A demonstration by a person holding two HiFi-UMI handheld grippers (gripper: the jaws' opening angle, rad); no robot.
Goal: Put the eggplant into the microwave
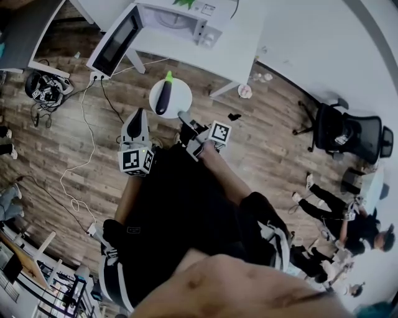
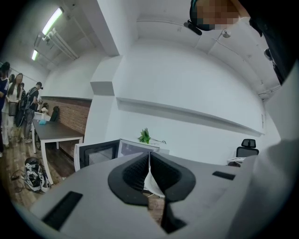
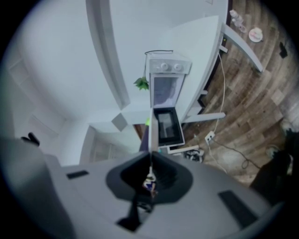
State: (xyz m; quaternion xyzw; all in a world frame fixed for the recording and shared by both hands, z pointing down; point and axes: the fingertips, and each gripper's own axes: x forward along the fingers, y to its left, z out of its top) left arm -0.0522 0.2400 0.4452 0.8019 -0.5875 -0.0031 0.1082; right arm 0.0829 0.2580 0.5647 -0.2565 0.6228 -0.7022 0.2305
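Already open-doored, the microwave (image 1: 186, 22) waits at twelve o'clock.
Right gripper (image 1: 185, 117) clamps the white plate (image 1: 178, 92) at its five o'clock rim, likely carrying the eggplant (image 1: 163, 99) level; left gripper (image 1: 138, 115), jaws together and empty, idles at seven.

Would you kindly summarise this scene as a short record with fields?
microwave: on the white table, door open
eggplant: lying on a white plate
right tool: shut on the white plate's rim
left tool: shut, empty
task state: eggplant not yet inside the microwave
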